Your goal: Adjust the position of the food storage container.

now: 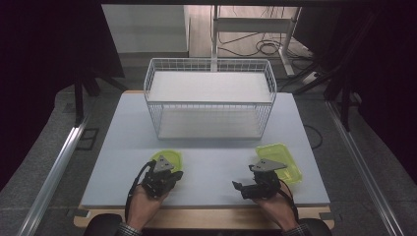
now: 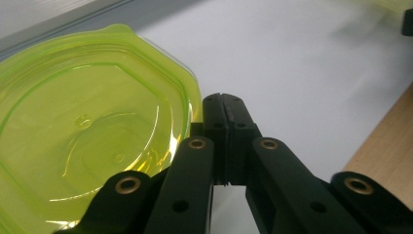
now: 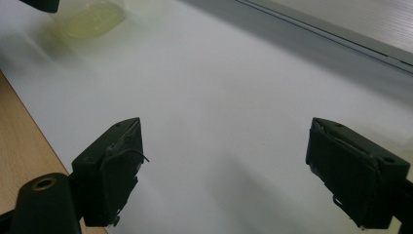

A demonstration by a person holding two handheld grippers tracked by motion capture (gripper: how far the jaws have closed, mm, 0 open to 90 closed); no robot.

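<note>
While the left gripper (image 2: pixel 225 105) sits clenched empty at the green lid's (image 2: pixel 87 126) four o'clock, the right gripper (image 3: pixel 224 170) gapes released.

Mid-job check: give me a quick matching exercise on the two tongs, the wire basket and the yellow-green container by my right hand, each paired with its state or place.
Things:
1. left tongs
2. right tongs
3. wire basket
4. rectangular yellow-green container

States or places:
A. at the far middle of the table, nothing inside
B. jaws wide apart, nothing between them
C. jaws pressed together, beside the round yellow-green lid
D. at the near right of the table

Pairs: 1-C, 2-B, 3-A, 4-D
</note>
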